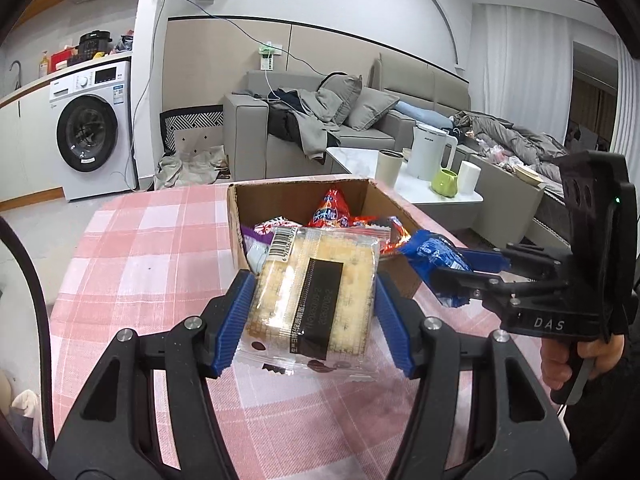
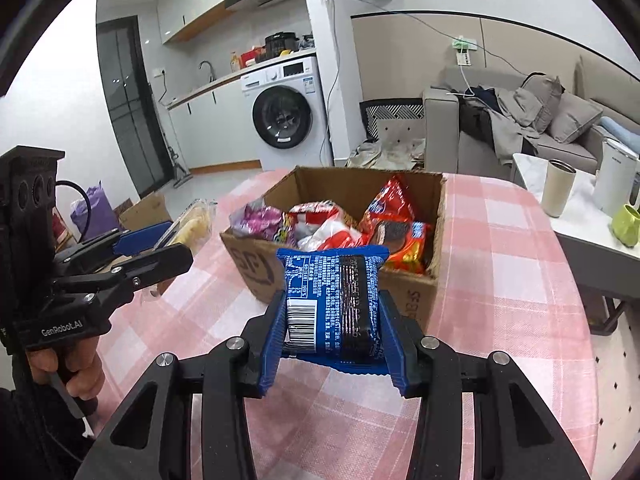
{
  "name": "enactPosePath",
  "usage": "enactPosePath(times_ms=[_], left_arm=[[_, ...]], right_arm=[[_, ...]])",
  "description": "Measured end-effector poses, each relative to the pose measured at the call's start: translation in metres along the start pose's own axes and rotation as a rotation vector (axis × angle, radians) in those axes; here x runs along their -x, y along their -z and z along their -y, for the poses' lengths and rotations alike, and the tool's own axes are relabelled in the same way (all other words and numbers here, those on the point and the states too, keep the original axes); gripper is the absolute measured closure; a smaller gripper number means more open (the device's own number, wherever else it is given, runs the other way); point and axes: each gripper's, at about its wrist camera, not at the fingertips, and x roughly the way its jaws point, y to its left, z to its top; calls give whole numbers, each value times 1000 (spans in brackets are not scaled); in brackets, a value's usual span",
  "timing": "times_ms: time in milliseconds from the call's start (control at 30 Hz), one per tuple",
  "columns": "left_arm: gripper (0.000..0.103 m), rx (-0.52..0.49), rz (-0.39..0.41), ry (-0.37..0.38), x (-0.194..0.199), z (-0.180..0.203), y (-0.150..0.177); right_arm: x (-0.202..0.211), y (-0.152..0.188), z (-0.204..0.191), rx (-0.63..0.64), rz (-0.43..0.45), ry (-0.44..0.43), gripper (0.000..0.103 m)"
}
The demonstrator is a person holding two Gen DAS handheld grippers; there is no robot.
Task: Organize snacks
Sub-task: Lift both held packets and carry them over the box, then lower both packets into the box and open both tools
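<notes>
My left gripper [image 1: 312, 288] is shut on a clear packet of pale crackers [image 1: 316, 296] with a black label, held above the pink checked tablecloth [image 1: 152, 256] just short of the cardboard box [image 1: 234, 216]. My right gripper [image 2: 334, 308] is shut on a blue snack packet [image 2: 332, 300], raised in front of the same box [image 2: 248, 264]. The box holds several red, purple and white snack bags [image 2: 384, 204]. From the left wrist camera, the right gripper [image 1: 448, 264] with the blue packet [image 1: 432, 252] shows at right. The left gripper [image 2: 160, 240] shows at left in the right wrist view.
A low white table [image 1: 360, 160] with a kettle [image 1: 430, 152], a beige tumbler [image 1: 388, 168] and a green mug [image 1: 444, 182] stands beyond the box. A grey sofa [image 1: 248, 128] with clothes and a washing machine [image 1: 92, 128] lie further back. A hand [image 2: 76, 372] grips the left tool's handle.
</notes>
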Motion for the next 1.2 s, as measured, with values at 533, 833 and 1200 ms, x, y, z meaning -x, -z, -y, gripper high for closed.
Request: enactPosePath(times_ms=[533, 833, 1200], left_arm=[[45, -12, 10, -30, -49, 14, -49], [45, -8, 7, -55, -71, 8, -66], [45, -3, -19, -96, -104, 3, -68]], right_arm=[[0, -27, 20, -62, 53, 26, 58], [-13, -43, 27, -85, 57, 33, 58], [-28, -54, 33, -109, 64, 13, 58]])
